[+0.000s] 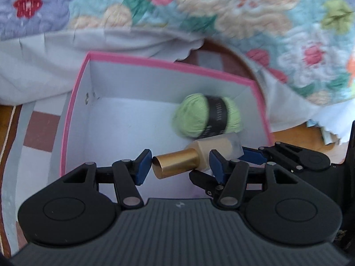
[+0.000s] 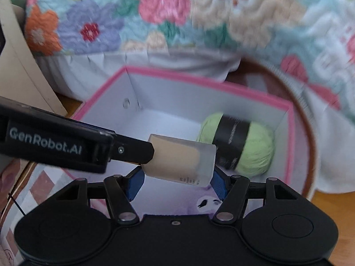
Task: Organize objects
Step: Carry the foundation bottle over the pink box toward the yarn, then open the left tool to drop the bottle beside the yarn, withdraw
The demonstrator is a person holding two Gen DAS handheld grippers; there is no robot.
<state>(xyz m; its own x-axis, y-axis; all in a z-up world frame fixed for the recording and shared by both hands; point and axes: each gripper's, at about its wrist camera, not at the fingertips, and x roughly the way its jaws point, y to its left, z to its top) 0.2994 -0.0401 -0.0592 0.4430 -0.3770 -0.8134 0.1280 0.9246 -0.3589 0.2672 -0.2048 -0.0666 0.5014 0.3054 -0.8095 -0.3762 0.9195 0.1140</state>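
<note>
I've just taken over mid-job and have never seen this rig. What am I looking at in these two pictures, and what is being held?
There is no robot arm: a person holds a two-finger gripper in each hand, and each gripper carries a camera looking along its fingers. One picture is from the left gripper, the other from the right gripper. Below is an open pink-rimmed box with a green yarn ball inside and a floral quilt behind. Over the box, the right gripper clamps a frosted bottle. Its gold cap sits inside the left gripper; whether that one grips it is unclear.
</note>
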